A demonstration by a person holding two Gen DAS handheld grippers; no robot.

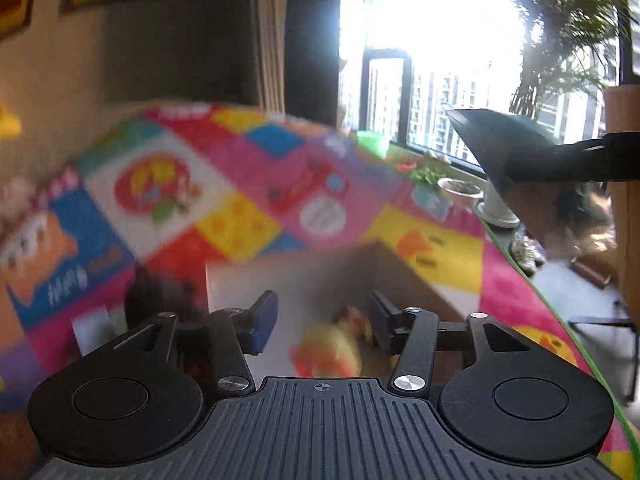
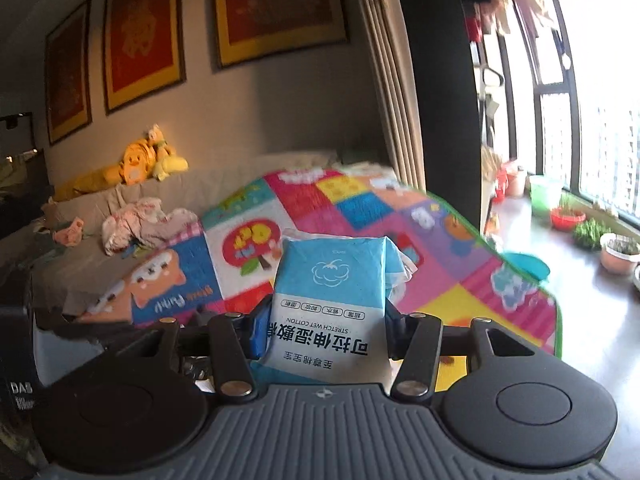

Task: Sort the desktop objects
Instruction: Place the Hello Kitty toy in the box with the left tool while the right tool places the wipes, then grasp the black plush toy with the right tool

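My right gripper (image 2: 326,326) is shut on a blue-and-white packet of wet cotton wipes (image 2: 332,280), which stands upright between its fingers above the colourful mat (image 2: 360,200). In the blurred left wrist view the same packet (image 1: 504,148) shows as a dark shape at the upper right, against the bright window. My left gripper (image 1: 322,320) is open with nothing between its blue pads (image 1: 264,324). It hangs over an open cardboard box (image 1: 408,276), inside which lies a blurred yellow and red toy (image 1: 328,352).
The patchwork mat has a green edge (image 1: 532,280) on the right, with floor beyond it. Plant pots (image 2: 618,256) and a teal basin (image 2: 524,264) stand by the window. A sofa with plush toys (image 2: 136,164) and clothes is at the back left. A dark box (image 2: 16,360) sits near left.
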